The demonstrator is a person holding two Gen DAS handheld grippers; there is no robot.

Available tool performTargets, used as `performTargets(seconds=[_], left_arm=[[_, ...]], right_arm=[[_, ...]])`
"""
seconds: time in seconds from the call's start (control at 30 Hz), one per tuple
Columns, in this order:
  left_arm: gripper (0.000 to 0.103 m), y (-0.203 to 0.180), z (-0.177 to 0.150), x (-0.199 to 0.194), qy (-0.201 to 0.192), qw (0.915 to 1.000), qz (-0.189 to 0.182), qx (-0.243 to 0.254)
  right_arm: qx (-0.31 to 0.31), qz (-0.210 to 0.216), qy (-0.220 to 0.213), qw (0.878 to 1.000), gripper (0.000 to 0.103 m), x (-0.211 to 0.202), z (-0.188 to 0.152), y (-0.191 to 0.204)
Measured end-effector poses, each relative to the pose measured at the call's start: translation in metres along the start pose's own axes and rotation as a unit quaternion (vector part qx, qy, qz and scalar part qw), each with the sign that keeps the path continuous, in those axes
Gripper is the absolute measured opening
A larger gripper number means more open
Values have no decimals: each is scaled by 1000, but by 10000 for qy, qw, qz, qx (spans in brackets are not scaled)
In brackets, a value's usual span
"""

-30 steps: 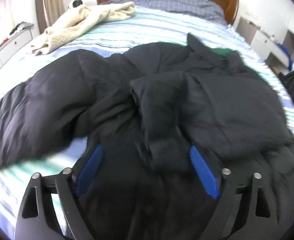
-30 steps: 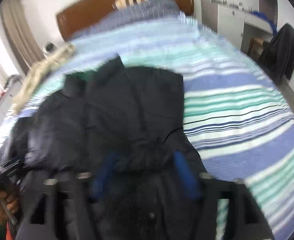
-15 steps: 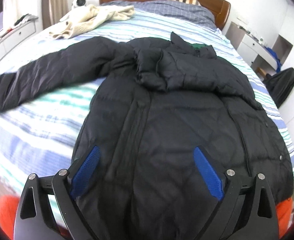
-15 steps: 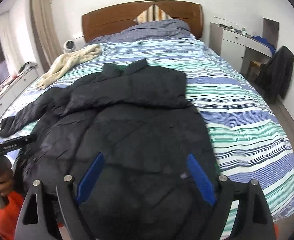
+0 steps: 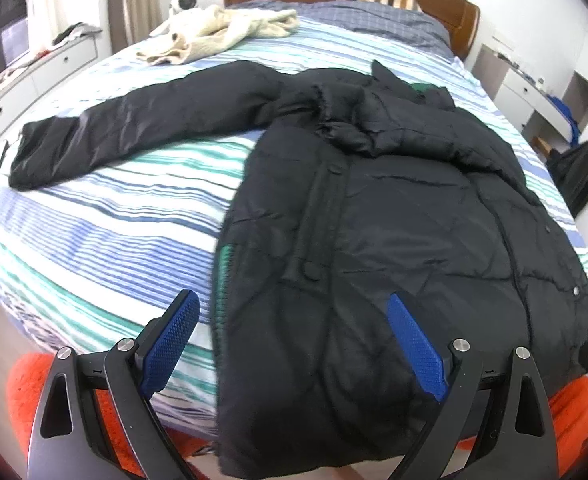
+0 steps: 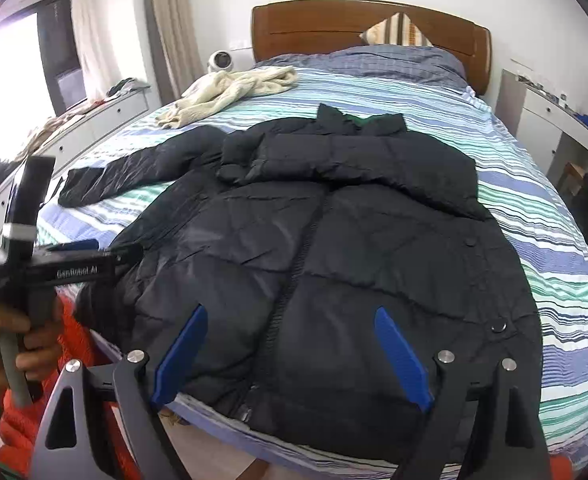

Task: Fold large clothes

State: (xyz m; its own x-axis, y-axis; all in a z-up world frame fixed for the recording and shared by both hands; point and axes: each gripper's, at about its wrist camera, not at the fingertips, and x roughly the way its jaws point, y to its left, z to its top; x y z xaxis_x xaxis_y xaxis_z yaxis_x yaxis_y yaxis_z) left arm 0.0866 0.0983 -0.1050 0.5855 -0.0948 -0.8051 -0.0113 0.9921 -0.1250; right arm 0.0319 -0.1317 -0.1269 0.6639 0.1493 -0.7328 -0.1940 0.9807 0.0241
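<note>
Where both cameras sat close over the black jacket [image 6: 326,248] a second ago, they now view it whole, flat on the striped bed [image 6: 554,272], one sleeve [image 5: 134,128] outstretched. Left gripper [image 5: 294,344] and right gripper [image 6: 290,352] gape wide, holding nothing.

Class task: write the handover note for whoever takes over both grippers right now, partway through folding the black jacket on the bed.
Left gripper: open, empty, above the hem.
Right gripper: open, empty, above the hem.
Black jacket: front up on the striped bed, hem at the near edge.
Done: one sleeve folded across the chest.
Left: the other sleeve lies stretched out sideways; fold it in, then fold the body.
Cream garment near the headboard is unfolded.
</note>
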Motion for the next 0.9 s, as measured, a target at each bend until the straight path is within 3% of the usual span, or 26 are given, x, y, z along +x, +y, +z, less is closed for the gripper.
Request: performTargets(seconds=[0.33, 0.6, 0.7, 0.8, 0.9], left_arm=[[95, 22, 4, 7, 44, 9992, 183, -340], [95, 88, 38, 17, -212, 9903, 285, -1345], [96, 141, 57, 32, -297, 9732, 181, -2273], [96, 199, 68, 60, -231, 9432, 80, -3314], [96, 243, 79, 85, -264, 9215, 178, -3871]], right_arm=[[98, 67, 35, 9999, 88, 0, -2, 0], [132, 57, 27, 9999, 88, -5, -7, -2], [179, 65, 67, 9998, 88, -4, -9, -4], [200, 74, 70, 9997, 88, -5, -9, -3], [138, 81, 49, 9999, 88, -7, -8, 0]])
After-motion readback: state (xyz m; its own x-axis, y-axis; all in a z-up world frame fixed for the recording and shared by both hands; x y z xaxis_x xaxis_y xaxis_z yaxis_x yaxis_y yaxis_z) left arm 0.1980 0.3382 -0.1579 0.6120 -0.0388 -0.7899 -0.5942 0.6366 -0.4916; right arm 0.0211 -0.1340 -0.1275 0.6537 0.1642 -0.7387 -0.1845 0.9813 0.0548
